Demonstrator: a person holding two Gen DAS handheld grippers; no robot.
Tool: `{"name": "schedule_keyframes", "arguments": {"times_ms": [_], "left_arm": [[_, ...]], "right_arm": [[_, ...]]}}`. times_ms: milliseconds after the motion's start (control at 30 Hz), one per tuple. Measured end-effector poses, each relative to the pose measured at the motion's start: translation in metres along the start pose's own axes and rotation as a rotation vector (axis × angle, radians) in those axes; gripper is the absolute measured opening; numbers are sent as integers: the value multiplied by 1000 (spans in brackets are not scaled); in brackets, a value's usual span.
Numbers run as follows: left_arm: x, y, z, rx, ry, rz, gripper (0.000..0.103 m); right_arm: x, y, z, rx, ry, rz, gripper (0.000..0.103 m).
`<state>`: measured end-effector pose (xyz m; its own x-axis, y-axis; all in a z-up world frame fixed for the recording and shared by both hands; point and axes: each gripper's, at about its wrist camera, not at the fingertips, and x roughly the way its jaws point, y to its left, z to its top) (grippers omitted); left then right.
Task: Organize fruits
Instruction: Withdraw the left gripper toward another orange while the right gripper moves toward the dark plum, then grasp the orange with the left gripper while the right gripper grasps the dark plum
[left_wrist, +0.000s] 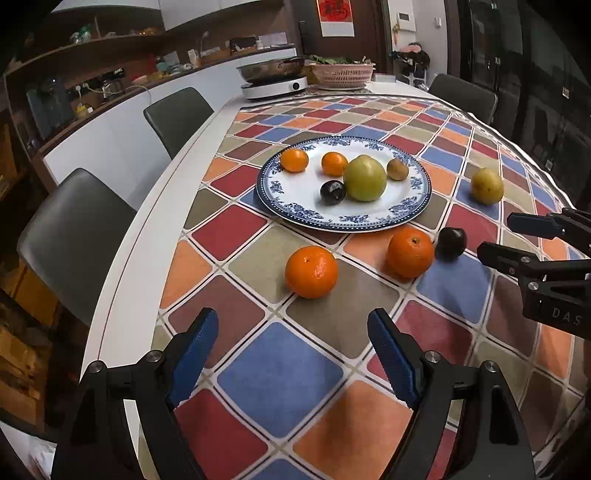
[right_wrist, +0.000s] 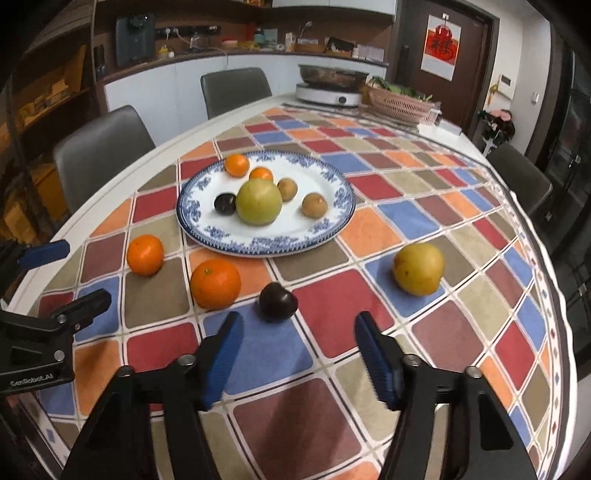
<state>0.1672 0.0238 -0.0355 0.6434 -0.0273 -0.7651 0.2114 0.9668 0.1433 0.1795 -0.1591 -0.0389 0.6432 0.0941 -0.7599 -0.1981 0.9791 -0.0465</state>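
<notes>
**Both tongs empty over the checked worktop**

Left tongs (left_wrist: 291, 354) hang gaping near the worktop's (left_wrist: 155, 206) white left edge, an orange (left_wrist: 311, 271) just ahead. A second orange (right_wrist: 215, 283) and a dark plum (right_wrist: 277, 300) lie apart before the plate (right_wrist: 332, 206) of fruit. Right tongs (right_wrist: 297, 356), parted and holding nothing, face the plum; a yellow pear (right_wrist: 418, 268) sits alone toward the right edge.

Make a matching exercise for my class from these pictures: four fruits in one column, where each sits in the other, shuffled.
Column one:
1. green apple
2. yellow pear
3. dark plum off the plate
4. two large oranges

Column two:
A. just ahead of the right claw
B. centre of the plate
C. alone, right of the plate
D. on the tablecloth, near side of the plate

Pairs: 1-B, 2-C, 3-A, 4-D
</notes>
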Motion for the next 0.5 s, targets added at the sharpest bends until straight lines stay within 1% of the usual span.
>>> {"name": "schedule_keyframes", "arguments": {"times_ms": [67,133,367,400,500], "left_arm": [[5,0,4,4,2,-6,83],[10,0,9,4,-4,-13,83],[31,2,21,-18,14,-43,82],[33,3,22,-23,20,-47,80],[42,6,25,-48,42,-63,74]], "right_arm": [[7,-2,0,6,16,13,59],[12,-3,0,15,28,24,54],[24,-3,4,23,46,55,52],[26,-2,4,20,49,58,49],[30,0,7,17,60,73,49]]}}
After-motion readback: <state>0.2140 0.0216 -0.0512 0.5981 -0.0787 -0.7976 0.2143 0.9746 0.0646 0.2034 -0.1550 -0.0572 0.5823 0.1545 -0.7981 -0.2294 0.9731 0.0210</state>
